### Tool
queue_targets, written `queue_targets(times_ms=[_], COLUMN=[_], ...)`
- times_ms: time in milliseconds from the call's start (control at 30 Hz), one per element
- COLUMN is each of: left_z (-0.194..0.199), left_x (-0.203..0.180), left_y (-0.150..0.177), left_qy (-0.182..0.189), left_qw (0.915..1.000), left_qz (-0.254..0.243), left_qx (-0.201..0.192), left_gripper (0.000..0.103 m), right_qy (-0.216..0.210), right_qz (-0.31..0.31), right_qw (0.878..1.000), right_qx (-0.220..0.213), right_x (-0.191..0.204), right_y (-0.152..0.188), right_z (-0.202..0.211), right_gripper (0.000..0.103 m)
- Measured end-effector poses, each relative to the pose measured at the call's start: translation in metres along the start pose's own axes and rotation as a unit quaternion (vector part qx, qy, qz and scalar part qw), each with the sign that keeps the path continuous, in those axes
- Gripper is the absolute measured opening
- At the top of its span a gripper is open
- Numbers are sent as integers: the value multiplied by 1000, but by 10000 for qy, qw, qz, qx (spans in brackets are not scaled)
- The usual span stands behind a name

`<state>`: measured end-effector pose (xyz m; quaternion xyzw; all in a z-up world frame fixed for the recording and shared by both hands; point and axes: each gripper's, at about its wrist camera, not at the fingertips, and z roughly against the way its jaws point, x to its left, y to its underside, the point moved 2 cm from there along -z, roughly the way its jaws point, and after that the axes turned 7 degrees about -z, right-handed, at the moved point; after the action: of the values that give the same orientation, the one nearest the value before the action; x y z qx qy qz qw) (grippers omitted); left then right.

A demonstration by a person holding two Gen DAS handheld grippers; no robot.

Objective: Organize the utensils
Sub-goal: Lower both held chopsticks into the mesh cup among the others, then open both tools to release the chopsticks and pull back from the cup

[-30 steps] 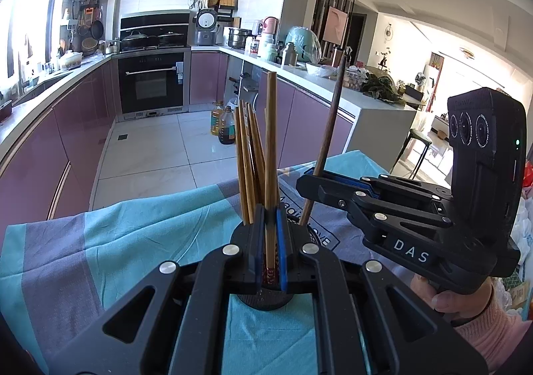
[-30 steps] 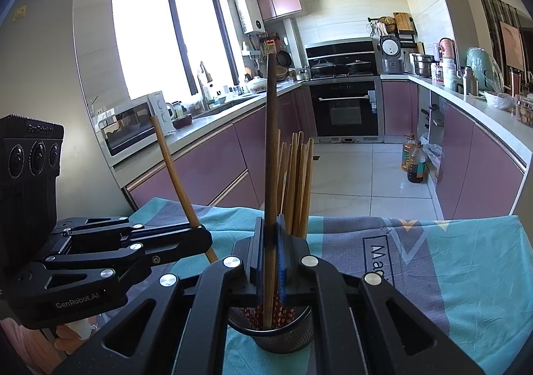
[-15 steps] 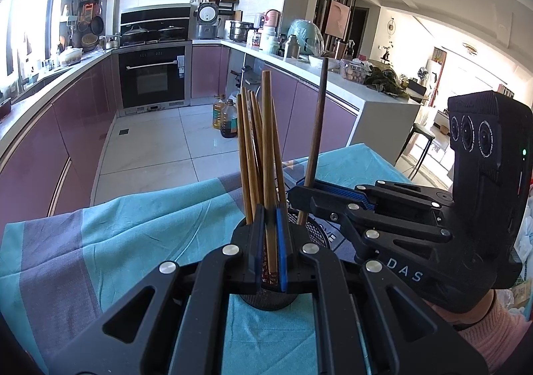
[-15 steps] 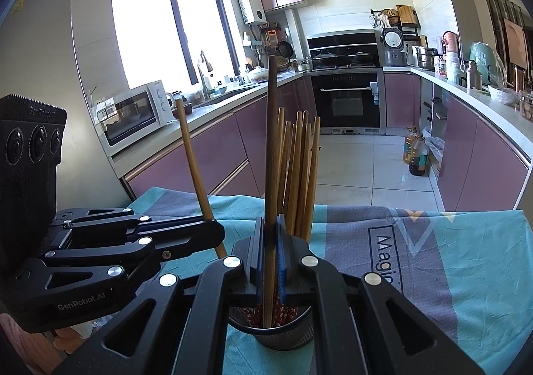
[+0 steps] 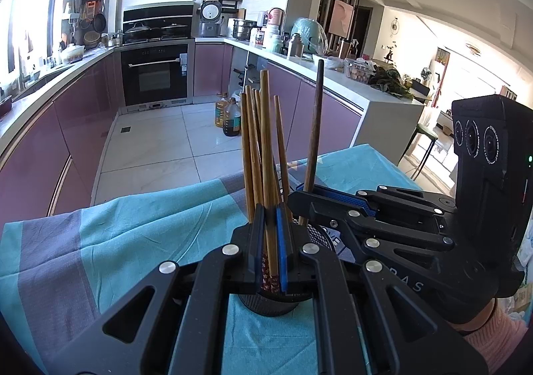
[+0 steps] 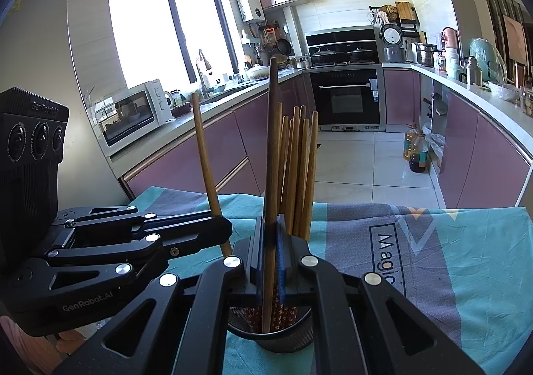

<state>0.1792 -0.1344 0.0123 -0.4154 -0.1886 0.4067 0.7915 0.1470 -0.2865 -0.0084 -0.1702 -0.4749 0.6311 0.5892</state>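
A black mesh holder stands on the teal and grey tablecloth, holding several light wooden chopsticks upright. My left gripper hovers just over the holder, shut on a light brown chopstick whose patterned lower end hangs inside the rim. Seen from the right wrist, the left gripper sits just left of the holder. My right gripper is shut on a dark brown chopstick that reaches down into the holder. In the left wrist view the right gripper comes in from the right, nearly touching.
The table's far edge drops to a tiled kitchen floor with oil bottles. Purple cabinets line both sides, with an oven at the back and a microwave on the left counter. A person's hand in a pink sleeve holds the right gripper.
The left gripper has drifted closer to the holder and slightly down with its chopstick. The right gripper's dark chopstick now stands more upright, and the two grippers are closer together.
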Motion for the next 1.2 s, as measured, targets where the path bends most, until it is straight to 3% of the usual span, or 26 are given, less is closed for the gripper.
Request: queue_targets(times_ms=[500, 733, 933, 1067, 1100, 1167, 1200], left_z=[-28, -33, -8, 24, 34, 51, 61], left_x=[16, 15, 20, 25, 27, 29, 31], left_y=[0, 15, 21, 30, 33, 41, 45], left_qy=[-60, -79, -354, -770, -911, -1140, -1260], left_qw=[9998, 9996, 9989, 9946, 9925, 9883, 9854], left_qz=[108, 184, 224, 227, 221, 213, 230], left_qx=[133, 176, -214, -653, -782, -992, -1121], left_gripper=[9, 12, 34, 53, 59, 74, 81], right_qy=[56, 93, 137, 224, 257, 320, 358], right_qz=[-104, -136, -21, 147, 198, 285, 332], right_qw=[9999, 9999, 9998, 9987, 9982, 9968, 9961], right_qx=[66, 34, -120, -427, -505, -676, -741], right_x=[-4, -4, 3, 11, 14, 18, 20], right_y=[-1, 2, 8, 11, 14, 18, 20], right_z=[-10, -6, 12, 31, 35, 43, 46], right_gripper=[7, 9, 27, 59, 63, 82, 85])
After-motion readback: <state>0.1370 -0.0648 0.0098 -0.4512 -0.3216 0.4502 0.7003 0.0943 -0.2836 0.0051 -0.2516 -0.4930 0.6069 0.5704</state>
